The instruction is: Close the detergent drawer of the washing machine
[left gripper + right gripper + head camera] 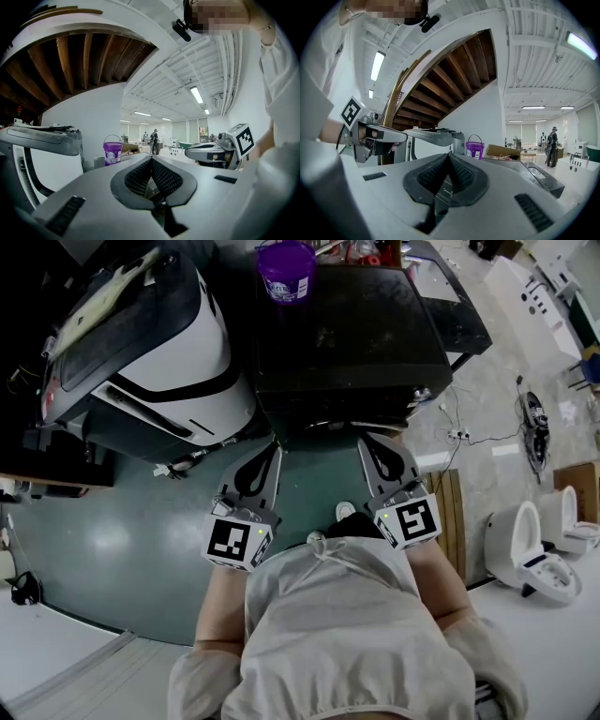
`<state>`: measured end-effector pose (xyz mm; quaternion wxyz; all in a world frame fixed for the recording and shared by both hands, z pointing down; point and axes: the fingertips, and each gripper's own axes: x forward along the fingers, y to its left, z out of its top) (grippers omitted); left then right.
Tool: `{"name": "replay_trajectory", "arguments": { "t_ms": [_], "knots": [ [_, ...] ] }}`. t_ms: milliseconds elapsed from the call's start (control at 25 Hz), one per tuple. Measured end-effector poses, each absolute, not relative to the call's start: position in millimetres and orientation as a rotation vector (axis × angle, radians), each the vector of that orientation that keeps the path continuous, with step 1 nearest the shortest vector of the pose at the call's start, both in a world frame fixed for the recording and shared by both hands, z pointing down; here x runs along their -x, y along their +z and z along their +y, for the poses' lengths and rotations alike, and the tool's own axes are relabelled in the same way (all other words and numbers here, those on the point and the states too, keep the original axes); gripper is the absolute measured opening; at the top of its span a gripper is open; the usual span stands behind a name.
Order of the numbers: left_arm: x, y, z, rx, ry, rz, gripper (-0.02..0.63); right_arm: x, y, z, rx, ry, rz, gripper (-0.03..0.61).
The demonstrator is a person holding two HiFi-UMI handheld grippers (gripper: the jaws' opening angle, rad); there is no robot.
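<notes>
Close against washing machine [352, 343] front edge: left hand-held gripper [273, 450], right hand-held gripper [366, 442], both clenched, empty.

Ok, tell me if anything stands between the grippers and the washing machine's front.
Nothing visible. Left gripper and right gripper, jaws shut, sit at the front edge of the washing machine. The purple bucket stands on top, at the back. Drawer not discernible.
</notes>
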<state>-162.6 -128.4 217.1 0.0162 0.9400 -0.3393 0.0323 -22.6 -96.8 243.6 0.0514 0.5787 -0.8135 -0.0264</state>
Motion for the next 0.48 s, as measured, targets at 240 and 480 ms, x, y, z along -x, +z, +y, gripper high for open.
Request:
{"name": "replay_trajectory", "arguments": {
  "t_ms": [240, 480],
  "knots": [
    [166, 221, -126, -2.914, 0.122, -1.065, 0.018, 28, 243, -93, -1.756, -0.091, -2.465, 0.002],
    [173, 227, -127, -2.876, 0.147, -1.086, 0.018, 34, 238, -87, -1.748, -0.055, -2.489, 0.002]
  ]
}}
